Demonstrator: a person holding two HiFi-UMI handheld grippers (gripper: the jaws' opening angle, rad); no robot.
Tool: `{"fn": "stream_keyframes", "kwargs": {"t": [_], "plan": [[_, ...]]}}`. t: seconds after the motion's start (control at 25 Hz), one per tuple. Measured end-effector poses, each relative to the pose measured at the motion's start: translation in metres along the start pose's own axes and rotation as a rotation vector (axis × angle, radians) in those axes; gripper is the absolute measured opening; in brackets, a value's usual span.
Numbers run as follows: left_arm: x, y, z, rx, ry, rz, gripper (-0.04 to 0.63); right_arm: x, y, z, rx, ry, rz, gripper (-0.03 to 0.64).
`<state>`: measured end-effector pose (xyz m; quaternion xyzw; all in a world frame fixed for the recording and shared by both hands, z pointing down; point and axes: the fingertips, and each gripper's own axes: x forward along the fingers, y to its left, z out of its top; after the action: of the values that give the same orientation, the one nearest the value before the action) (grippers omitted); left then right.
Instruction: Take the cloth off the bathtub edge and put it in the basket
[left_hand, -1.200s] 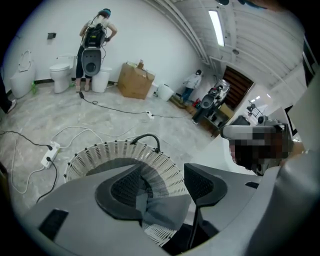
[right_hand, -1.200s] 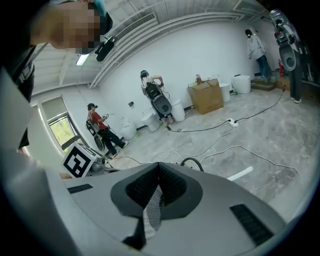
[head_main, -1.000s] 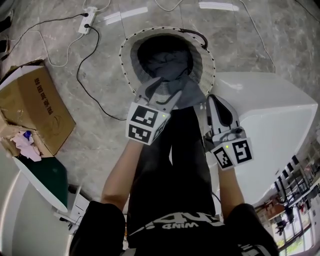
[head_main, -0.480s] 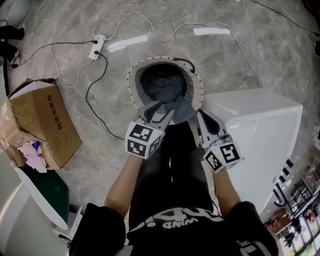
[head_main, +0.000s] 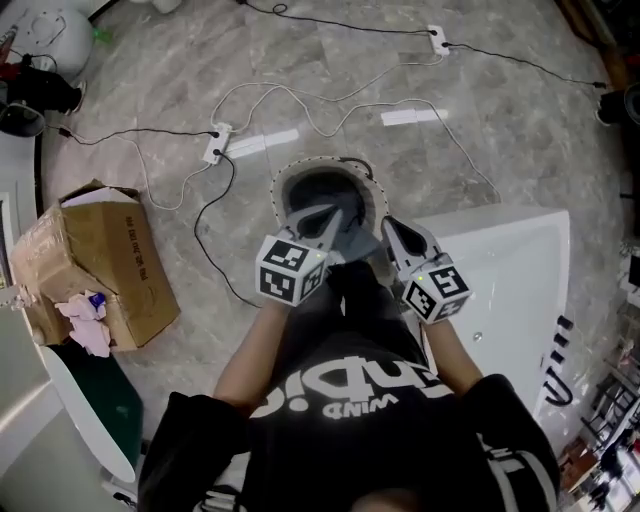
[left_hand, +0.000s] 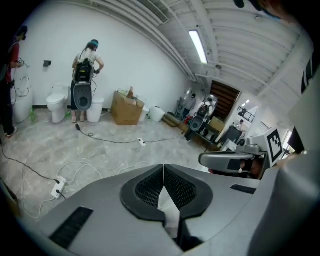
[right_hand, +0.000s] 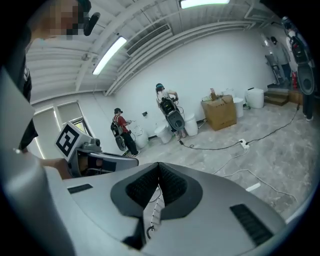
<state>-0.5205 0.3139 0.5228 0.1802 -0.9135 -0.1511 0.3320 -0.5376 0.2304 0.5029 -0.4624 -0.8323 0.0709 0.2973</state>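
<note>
1. Left gripper: jaws have just been closing; tips now meet, nothing between them.
2. Right gripper: jaws together at the tips, empty.
3. Head view: both grippers side by side over the basket.
4. Grey cloth lies inside the basket; neither gripper touches it.
5. Basket stands on marble floor, just beside the white bathtub.
6. Cardboard box well apart, at the left.

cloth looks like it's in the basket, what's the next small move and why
Probably just draw both tools back and stop: the grey cloth lies in the basket, and the left tool, jaws just closed, and right tool are both shut on nothing.
</note>
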Motion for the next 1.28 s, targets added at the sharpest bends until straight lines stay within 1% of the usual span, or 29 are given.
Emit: {"fn": "stream_keyframes", "kwargs": {"t": [0.12, 0.2, 0.36, 0.48, 0.64, 0.8, 1.28], "plan": [[-0.019, -0.016, 0.035, 0.017, -0.056, -0.026, 0.015, -0.011, 0.005, 0.031, -0.025, -0.05, -0.009, 0.012], [-0.031, -0.027, 0.053, 0.043, -0.088, -0.037, 0.015, -0.019, 0.009, 0.05, -0.043, -0.083, -0.007, 0.012], [-0.058, -0.035, 0.081, 0.122, -0.162, -0.019, 0.015, -0.031, 0.019, 0.078, -0.089, -0.145, -0.006, 0.012], [-0.077, -0.037, 0.093, 0.139, -0.22, -0.005, 0.015, -0.04, 0.024, 0.09, -0.122, -0.169, -0.01, 0.012], [-0.089, -0.041, 0.099, 0.172, -0.26, -0.001, 0.015, -0.049, 0.031, 0.101, -0.157, -0.199, -0.01, 0.012], [-0.093, -0.044, 0.102, 0.177, -0.289, -0.006, 0.015, -0.051, 0.037, 0.11, -0.182, -0.22, -0.001, 0.012], [-0.095, -0.056, 0.099, 0.178, -0.294, -0.014, 0.015, -0.062, 0.046, 0.113, -0.199, -0.248, 0.006, 0.012]]}}
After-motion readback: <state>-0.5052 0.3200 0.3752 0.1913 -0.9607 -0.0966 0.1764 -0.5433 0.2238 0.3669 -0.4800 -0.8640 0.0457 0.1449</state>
